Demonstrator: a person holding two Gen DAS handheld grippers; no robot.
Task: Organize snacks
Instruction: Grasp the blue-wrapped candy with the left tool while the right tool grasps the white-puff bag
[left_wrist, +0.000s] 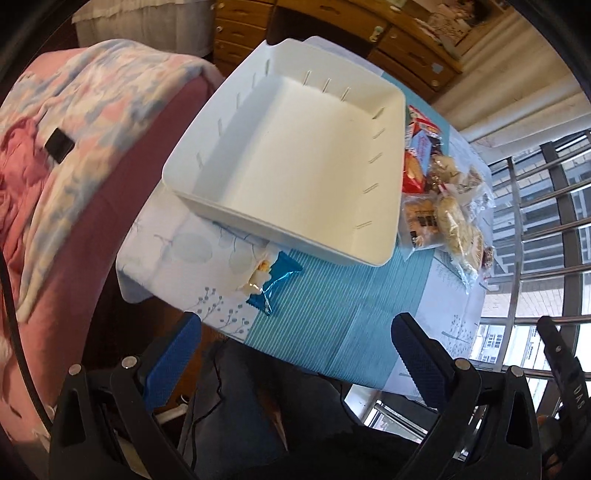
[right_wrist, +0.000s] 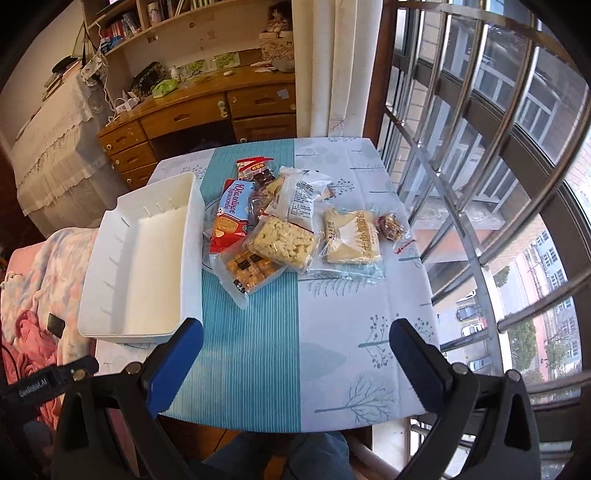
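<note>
A: What sits ahead of the left gripper (left_wrist: 295, 350)?

B: One white rectangular plastic bin (left_wrist: 207, 199) with slotted inner walls, nothing inside it, just beyond the spread jaws and a little to their left. One small blue foil-wrapped snack (left_wrist: 275, 280) lies on the tablecloth between the bin and the fingertips, just beside the bin's near wall. The jaws are released, gripping nothing.

A: And the right gripper (right_wrist: 295, 349)?

B: Also parted wide and empty. Straight ahead of its jaws, well apart from them, lies one pile of wrapped snacks on the blue-and-white patterned tablecloth (right_wrist: 332, 332).

A: How many packets?

B: Seven I can count with confidence: one blue and red biscuit pack (right_wrist: 231, 219), one clear pack of pale puffed-rice bar (right_wrist: 282, 242), one clear pack of golden square crackers (right_wrist: 249, 271), one white printed wrapper (right_wrist: 301, 201), one red-topped packet (right_wrist: 253, 166) at the far end, one pale yellow flat pack (right_wrist: 351, 236) and one small clear wrapper with a dark nutty sweet (right_wrist: 391, 225). They overlap, so more may be hidden.

A: The bin, from the right view?

B: Ahead and left of the left finger (right_wrist: 173, 365), its long wall touching the pile's edge.
</note>
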